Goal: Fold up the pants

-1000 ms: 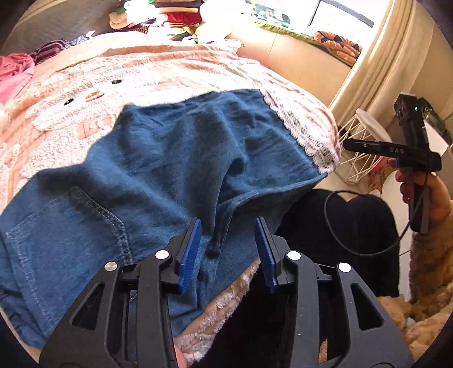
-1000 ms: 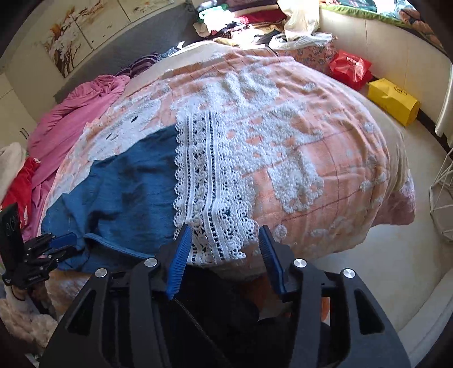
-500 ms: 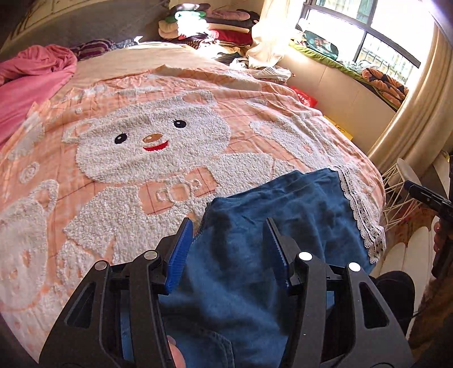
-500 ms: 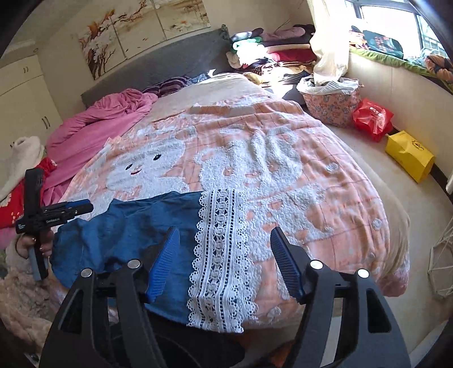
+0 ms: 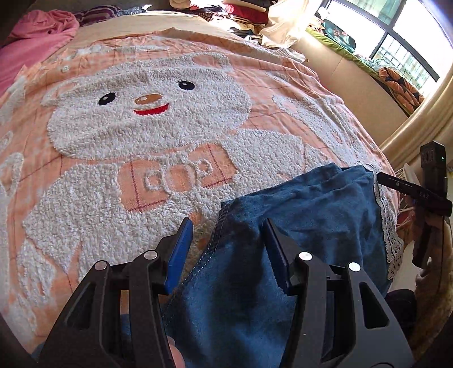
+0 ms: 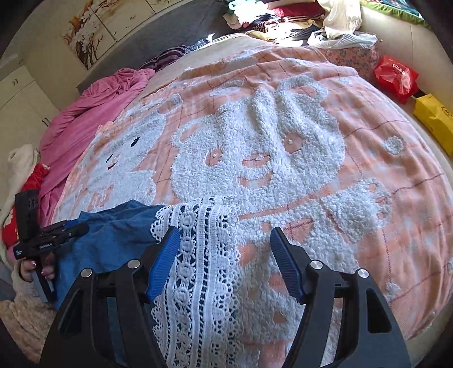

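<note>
both the left gripper and right gripper gape wide over the blue pants on the bedspread.

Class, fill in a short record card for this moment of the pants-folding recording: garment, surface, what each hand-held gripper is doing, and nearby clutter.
garment: blue denim pants with a white lace hem, lying crumpled at the near edge of the bed
surface: peach bedspread with a fluffy white bear design
left hand-held gripper: open, over the stitched side seam of the pants
right hand-held gripper: open, over the lace hem
clutter: pink blanket, red bag, yellow bag, clothes pile
fold status: not yet folded
</note>
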Demonstrator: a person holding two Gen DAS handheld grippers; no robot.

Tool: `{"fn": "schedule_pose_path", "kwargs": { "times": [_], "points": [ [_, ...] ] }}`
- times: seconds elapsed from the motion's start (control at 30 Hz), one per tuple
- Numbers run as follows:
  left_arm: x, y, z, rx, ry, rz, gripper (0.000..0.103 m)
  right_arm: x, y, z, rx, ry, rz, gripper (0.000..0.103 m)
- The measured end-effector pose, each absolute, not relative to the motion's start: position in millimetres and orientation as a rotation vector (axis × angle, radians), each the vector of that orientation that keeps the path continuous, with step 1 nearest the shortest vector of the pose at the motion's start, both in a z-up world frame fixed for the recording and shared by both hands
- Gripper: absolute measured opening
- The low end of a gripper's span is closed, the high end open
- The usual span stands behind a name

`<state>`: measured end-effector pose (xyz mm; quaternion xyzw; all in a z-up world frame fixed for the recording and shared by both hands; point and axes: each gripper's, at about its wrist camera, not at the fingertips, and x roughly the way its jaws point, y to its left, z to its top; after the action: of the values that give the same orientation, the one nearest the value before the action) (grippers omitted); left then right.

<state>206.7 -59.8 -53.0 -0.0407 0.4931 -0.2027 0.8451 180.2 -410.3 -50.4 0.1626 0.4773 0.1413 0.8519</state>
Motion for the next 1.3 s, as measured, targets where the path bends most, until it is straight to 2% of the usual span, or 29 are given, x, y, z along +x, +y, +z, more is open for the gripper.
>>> {"fn": "schedule_pose_path", "kwargs": {
  "times": [0.1, 0.13, 0.2, 0.27, 0.3, 0.53, 0.7, 0.83, 1.0, 1.07, 1.13, 1.23, 1.3],
  "points": [
    [208.3, -64.9, -55.0, -0.078, 1.037, -0.432, 0.043, 189.6, -404.6, -60.9, 0.377, 1.009, 0.347, 0.056],
    [207.7, -66.8, -54.8, -0.074, 1.034, -0.437, 0.041, 191.6, -402.2, -62.9, 0.391, 1.007, 0.368, 0.048],
    [205.9, -69.5, -54.9, -0.088, 1.038, -0.461, 0.025, 191.7, -396.7, -63.3, 0.411, 1.001, 0.419, 0.039],
    [204.4, -72.7, -55.1, -0.083, 1.034, -0.452, 0.019, 189.6, -388.8, -60.9, 0.396, 0.992, 0.442, 0.028],
    [204.2, -72.8, -55.0, -0.099, 1.037, -0.462, 0.009, 187.7, -387.0, -59.1, 0.401, 0.984, 0.46, 0.02],
    [196.7, -66.1, -27.4, -0.149, 0.953, -0.46, 0.007, 165.2, -385.4, -9.6, 0.341, 0.821, 0.46, 0.019],
    [202.0, -68.0, -9.4, -0.117, 0.887, -0.415, 0.007, 179.5, -380.0, 17.4, 0.268, 0.766, 0.444, 0.019],
    [216.5, -72.8, -17.4, -0.095, 0.894, -0.372, 0.007, 209.7, -376.3, 5.1, 0.21, 0.816, 0.392, 0.019],
    [231.2, -75.9, -44.9, -0.041, 0.935, -0.312, 0.007, 244.0, -367.3, -36.4, 0.157, 0.933, 0.339, 0.02],
    [235.8, -74.2, -57.7, -0.041, 0.959, -0.299, 0.009, 248.8, -364.5, -50.3, 0.139, 0.962, 0.314, 0.023],
    [237.4, -72.5, -65.5, -0.042, 0.959, -0.295, 0.011, 249.3, -366.9, -56.6, 0.14, 0.96, 0.288, 0.033],
    [236.8, -70.0, -65.3, -0.06, 0.952, -0.302, 0.012, 243.7, -377.4, -54.2, 0.169, 0.936, 0.258, 0.042],
    [234.5, -67.4, -61.2, -0.071, 0.941, -0.297, 0.017, 235.1, -386.5, -45.6, 0.189, 0.911, 0.23, 0.042]
  ]
}}
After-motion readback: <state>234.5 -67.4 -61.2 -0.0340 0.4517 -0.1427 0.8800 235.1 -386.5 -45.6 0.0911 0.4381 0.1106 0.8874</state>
